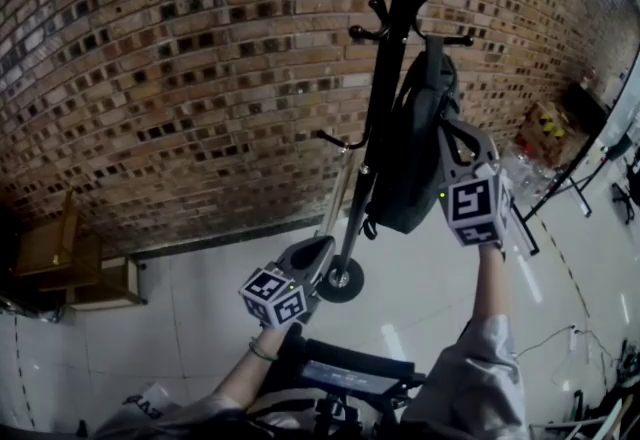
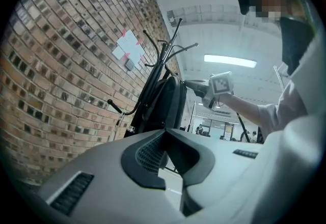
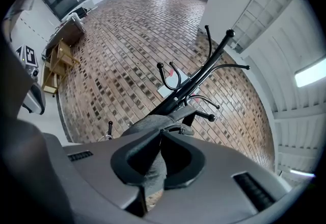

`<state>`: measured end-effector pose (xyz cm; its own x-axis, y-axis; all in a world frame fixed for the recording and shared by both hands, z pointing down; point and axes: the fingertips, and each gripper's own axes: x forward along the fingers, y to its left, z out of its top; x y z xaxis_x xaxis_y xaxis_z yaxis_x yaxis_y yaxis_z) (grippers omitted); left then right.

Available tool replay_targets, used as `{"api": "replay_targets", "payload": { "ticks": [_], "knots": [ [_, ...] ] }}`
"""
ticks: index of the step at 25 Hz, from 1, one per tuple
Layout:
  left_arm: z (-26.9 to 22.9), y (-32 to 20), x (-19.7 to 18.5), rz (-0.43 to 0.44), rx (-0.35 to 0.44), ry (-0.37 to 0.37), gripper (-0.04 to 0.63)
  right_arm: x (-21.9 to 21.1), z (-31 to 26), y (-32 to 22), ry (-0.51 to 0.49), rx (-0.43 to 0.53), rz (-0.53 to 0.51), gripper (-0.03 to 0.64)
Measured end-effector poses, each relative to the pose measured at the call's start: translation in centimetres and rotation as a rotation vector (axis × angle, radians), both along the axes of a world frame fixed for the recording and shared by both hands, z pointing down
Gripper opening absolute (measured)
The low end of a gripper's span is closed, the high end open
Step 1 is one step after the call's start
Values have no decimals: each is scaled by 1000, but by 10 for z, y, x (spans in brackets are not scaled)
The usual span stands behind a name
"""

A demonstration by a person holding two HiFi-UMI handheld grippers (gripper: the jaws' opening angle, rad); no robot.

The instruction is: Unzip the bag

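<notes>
Now, bag (image 1: pixel 415 163) gripped

It hangs on the coat rack (image 1: pixel 385 78), brick wall (image 1: pixel 180 78) tight behind. Right gripper (image 3: pixel 162 131) clenched on the bag's upper side; left gripper (image 2: pixel 164 132) closed, empty, by the rack's base. Open floor (image 1: pixel 430 288) right of the rack.

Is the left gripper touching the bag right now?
No: the head view shows the left gripper low by the coat rack's base, clear of the bag hung higher up.

Dim indoor scene, bright ceiling light (image 2: pixel 230 60), glare streaks on glossy floor (image 1: pixel 430 298), strong fisheye bending, dark vignetted corners
</notes>
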<state>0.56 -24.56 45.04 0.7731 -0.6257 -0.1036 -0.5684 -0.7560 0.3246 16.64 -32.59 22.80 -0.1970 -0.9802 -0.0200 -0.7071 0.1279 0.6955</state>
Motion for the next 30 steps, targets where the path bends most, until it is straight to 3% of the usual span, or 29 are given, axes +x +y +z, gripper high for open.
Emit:
{"api": "replay_targets", "payload": {
  "ticks": [4,30],
  "knots": [
    [-1,0,-2,-3,12,-11,8,-2,5,3,48,0,14,6],
    [3,9,14,33,12,-27,8,-8,54,18,130,-44,11,14]
  ]
}}
